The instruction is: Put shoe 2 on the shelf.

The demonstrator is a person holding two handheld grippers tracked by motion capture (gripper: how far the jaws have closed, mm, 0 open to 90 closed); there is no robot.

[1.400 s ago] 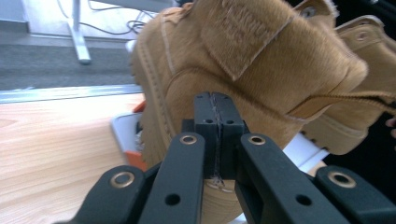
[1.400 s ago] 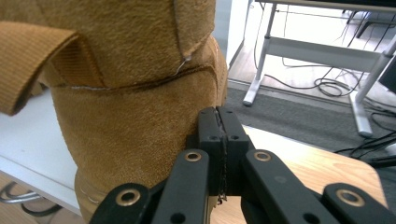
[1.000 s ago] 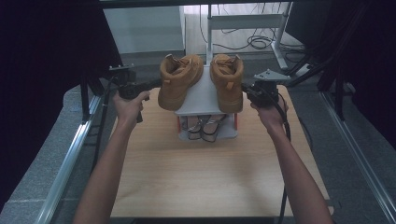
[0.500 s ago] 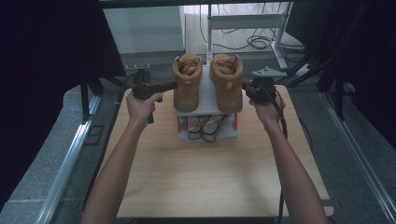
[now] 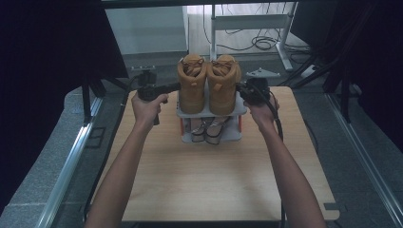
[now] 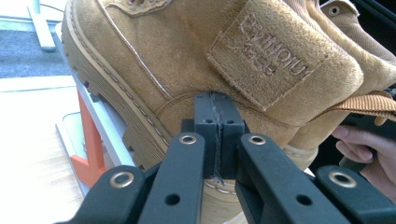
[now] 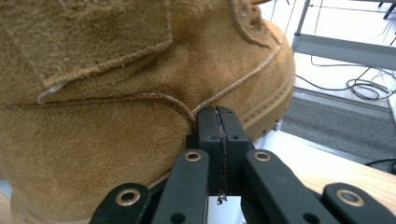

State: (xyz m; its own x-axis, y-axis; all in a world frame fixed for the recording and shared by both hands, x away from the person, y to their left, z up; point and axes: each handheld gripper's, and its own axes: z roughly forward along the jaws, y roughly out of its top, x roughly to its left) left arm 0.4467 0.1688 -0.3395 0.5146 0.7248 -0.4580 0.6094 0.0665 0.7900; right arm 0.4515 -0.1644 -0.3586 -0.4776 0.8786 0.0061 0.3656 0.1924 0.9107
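Note:
Two tan suede boots stand side by side, close and parallel, on the top shelf of a small grey rack (image 5: 241,111) with orange posts. My left gripper (image 5: 176,87) is shut, and its tips press against the outer side of the left boot (image 5: 191,85). The left gripper view shows those closed jaws (image 6: 215,100) against the left boot (image 6: 154,51), low beside the heel patch. From the other side my right gripper (image 5: 240,89) is shut against the right boot (image 5: 222,85). In the right gripper view its tips (image 7: 218,114) touch the right boot (image 7: 93,130). Nothing sits between either pair of jaws.
A pair of silvery shoes (image 5: 209,130) sits on the rack's lower shelf. The rack stands at the far middle of a wooden table (image 5: 214,185). Metal rails (image 5: 71,161) run along both sides. A desk frame and cables (image 5: 256,42) lie beyond the far edge.
The boots stood apart and splayed; now they are close together and parallel. Both hands moved inward toward the rack, the left one more.

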